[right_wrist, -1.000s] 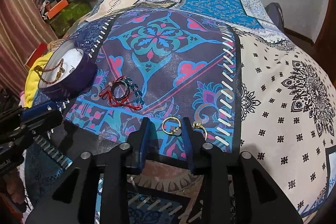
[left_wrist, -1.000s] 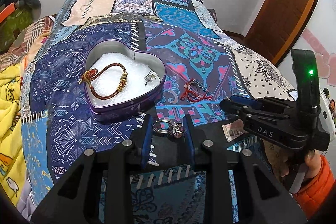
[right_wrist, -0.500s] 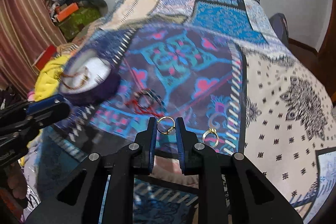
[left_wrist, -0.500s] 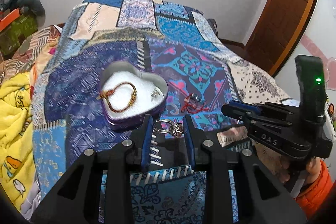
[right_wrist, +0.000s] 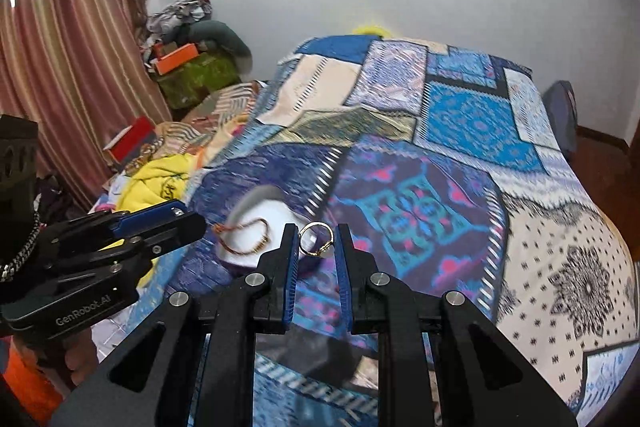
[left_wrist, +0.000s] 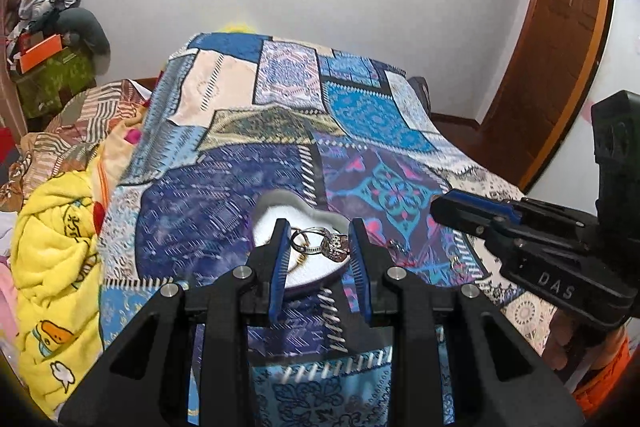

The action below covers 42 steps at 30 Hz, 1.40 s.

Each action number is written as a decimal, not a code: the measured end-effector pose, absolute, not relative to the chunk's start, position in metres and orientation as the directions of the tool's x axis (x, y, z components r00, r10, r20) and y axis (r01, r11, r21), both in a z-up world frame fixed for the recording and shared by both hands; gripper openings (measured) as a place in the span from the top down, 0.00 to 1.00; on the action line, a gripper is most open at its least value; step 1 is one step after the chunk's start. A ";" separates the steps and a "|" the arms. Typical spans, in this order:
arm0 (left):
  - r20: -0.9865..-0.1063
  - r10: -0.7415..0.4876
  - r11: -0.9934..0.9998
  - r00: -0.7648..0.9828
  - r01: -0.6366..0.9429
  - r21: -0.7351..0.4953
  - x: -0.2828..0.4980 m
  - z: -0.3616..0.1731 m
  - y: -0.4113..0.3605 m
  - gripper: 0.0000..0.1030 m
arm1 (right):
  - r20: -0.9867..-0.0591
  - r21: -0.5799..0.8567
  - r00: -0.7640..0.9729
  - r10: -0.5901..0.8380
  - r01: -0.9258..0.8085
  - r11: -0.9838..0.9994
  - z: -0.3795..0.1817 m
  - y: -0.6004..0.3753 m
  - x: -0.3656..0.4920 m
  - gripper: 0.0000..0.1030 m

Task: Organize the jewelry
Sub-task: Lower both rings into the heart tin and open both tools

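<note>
Both grippers lifted clear of quilt (left_wrist: 224,203) since a second ago. Left gripper (left_wrist: 320,247) clamps silver ring (left_wrist: 320,246); right gripper (right_wrist: 316,245) clamps gold ring (right_wrist: 317,239). Heart tin (right_wrist: 256,223) at 11 o'clock: drop-off likely next.

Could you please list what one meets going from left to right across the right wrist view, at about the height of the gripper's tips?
Left gripper → red-and-gold bracelet in the heart-shaped tin → gold ring held in the right gripper → patchwork bedspread.
</note>
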<state>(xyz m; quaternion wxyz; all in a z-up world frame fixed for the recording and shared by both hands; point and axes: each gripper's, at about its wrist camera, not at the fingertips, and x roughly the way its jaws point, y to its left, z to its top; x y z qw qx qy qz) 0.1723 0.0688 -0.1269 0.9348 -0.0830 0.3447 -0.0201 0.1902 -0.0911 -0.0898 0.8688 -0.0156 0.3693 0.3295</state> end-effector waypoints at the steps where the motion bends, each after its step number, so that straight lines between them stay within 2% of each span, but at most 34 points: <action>1: -0.637 -0.091 0.986 0.765 -0.023 -0.168 0.173 -0.125 0.072 0.72 | -0.651 0.217 0.507 0.566 -0.590 0.778 -0.090 -0.088 0.191 0.84; 9: -0.644 -0.102 0.982 0.758 -0.025 -0.185 0.189 -0.127 0.091 0.72 | -0.665 0.217 0.457 0.591 -0.639 0.738 -0.104 -0.059 0.199 0.84; 24: -0.723 -0.206 0.962 0.660 0.001 -0.273 0.235 -0.172 0.112 0.72 | -0.742 0.180 0.374 0.557 -0.689 0.702 -0.143 -0.030 0.223 0.84; 42: -0.728 -0.166 0.973 0.665 -0.009 -0.230 0.241 -0.169 0.117 0.72 | -0.763 0.140 0.368 0.532 -0.709 0.691 -0.152 -0.022 0.224 0.84</action>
